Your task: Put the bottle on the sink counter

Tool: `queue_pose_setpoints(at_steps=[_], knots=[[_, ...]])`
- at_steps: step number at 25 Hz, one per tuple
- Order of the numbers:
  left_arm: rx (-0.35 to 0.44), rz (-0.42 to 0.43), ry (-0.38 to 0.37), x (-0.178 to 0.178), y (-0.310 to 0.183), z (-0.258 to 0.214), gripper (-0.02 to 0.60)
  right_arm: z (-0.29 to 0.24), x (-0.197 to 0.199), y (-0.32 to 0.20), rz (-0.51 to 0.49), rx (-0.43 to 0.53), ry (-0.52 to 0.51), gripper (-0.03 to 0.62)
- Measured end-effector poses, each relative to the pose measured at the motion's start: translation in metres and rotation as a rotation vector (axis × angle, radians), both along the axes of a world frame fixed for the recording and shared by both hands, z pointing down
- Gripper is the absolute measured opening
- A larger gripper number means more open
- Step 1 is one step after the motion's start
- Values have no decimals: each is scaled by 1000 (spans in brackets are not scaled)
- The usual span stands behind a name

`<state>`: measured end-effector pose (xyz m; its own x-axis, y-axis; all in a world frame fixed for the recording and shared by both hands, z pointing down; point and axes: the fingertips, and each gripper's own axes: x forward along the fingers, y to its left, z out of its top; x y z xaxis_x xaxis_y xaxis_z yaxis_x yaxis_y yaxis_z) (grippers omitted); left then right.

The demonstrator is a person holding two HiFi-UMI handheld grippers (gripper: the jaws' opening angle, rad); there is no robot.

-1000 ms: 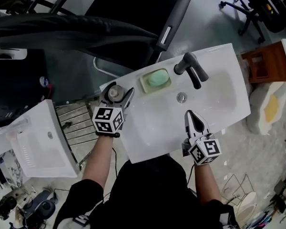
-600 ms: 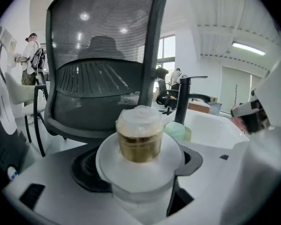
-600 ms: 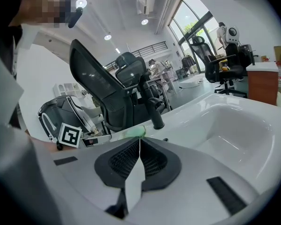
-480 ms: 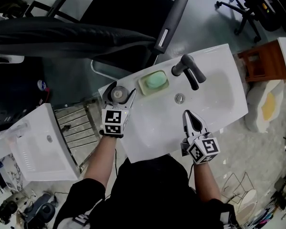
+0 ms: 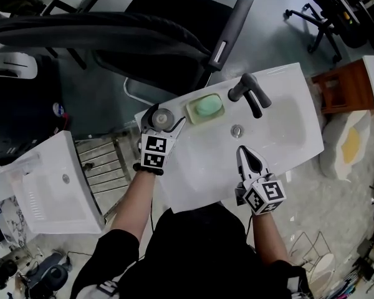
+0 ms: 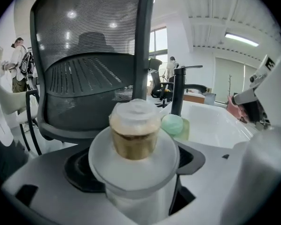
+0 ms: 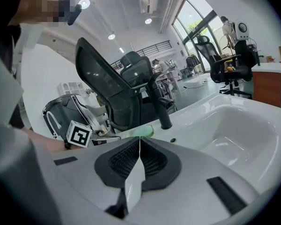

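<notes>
White ceramic sink counter (image 5: pixel 196 173) bears, at its upper-left corner, the white brown-necked plastic bottle (image 6: pixel 135 139); the left gripper (image 5: pixel 163 121) has just been opening its jaws around it and the right gripper (image 5: pixel 243 153) is closed and empty, so a clean withdrawal seems next.

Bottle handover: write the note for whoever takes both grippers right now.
Left gripper: jaws have just been opening and stand wide apart. The bottle is upright between them, with no grip showing.
Right gripper: jaws shut, empty, over the front edge of the sink counter.
Bottle: at that counter's back left corner, beside the green soap. Its base is hidden.
Done: bottle apparently set down and released.
Left: draw the left gripper straight back without tipping the bottle.
</notes>
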<state>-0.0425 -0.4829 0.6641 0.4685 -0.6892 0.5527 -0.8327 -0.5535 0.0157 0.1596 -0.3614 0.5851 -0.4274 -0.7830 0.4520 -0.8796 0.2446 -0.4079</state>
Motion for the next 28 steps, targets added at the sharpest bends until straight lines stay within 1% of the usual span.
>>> queue_pose_setpoints(at_steps=[2, 5, 10, 14, 16, 19, 21, 25, 28], knots=[[-15, 8, -10, -2, 5, 1, 403, -4, -1, 1, 0, 11, 1, 31], [-24, -13, 0, -10, 15, 2, 405, -11, 0, 3, 1, 26, 2, 31], [-60, -59, 63, -16, 30, -7, 408, -19, -1, 13, -4, 43, 6, 31], [-58, -112, 93, -31, 36, -16, 408, -26, -7, 21, -11, 61, 3, 31], [-45, -123, 100, -36, 39, -23, 408, -30, -10, 24, -14, 75, 3, 31], [-12, -123, 106, -41, 45, -38, 408, -40, -13, 30, -12, 103, 2, 31], [-2, -120, 124, -43, 51, -49, 407, -48, -15, 34, -10, 126, 2, 31], [-1, -115, 209, -38, 70, -71, 407, -63, -18, 42, -2, 168, 0, 31], [13, -75, 248, -29, 87, -90, 402, -74, -20, 46, 4, 201, 9, 31]])
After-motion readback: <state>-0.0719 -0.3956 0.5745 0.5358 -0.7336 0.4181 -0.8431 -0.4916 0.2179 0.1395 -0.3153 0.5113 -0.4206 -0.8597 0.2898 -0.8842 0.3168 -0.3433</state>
